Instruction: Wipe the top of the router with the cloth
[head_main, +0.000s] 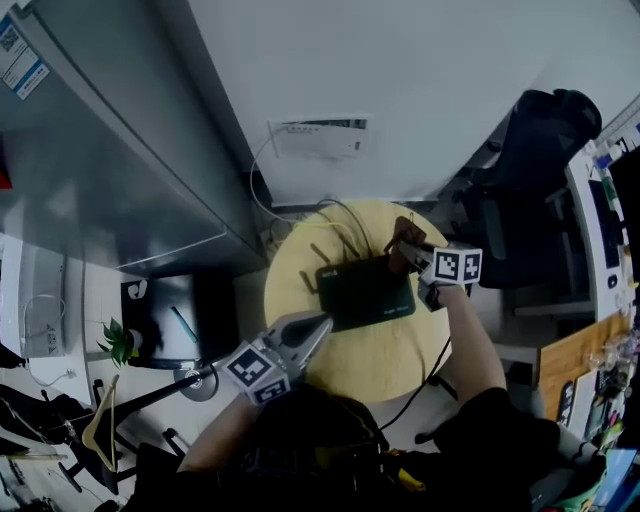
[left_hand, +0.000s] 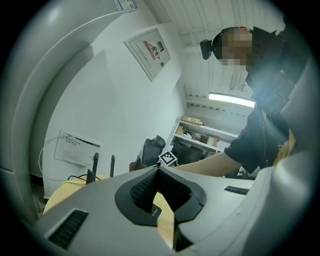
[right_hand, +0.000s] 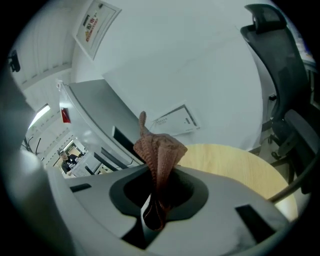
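Observation:
A black router (head_main: 366, 291) with upright antennas (left_hand: 95, 167) lies in the middle of a round wooden table (head_main: 370, 365). My right gripper (head_main: 410, 255) hovers at the router's far right corner, shut on a bunched brown cloth (head_main: 404, 242). In the right gripper view the cloth (right_hand: 159, 150) sticks up out of the closed jaws of the right gripper (right_hand: 154, 176). My left gripper (head_main: 323, 323) sits at the router's near left corner with its jaws together and nothing seen between them. In the left gripper view the left gripper (left_hand: 159, 168) points across the table at the right gripper's marker cube (left_hand: 168, 159).
A grey cabinet (head_main: 110, 170) stands to the left of the table and a white wall box (head_main: 320, 137) with cables hangs behind it. A black office chair (head_main: 530, 150) is at the right. A black cable (head_main: 435, 365) runs off the table's near right edge.

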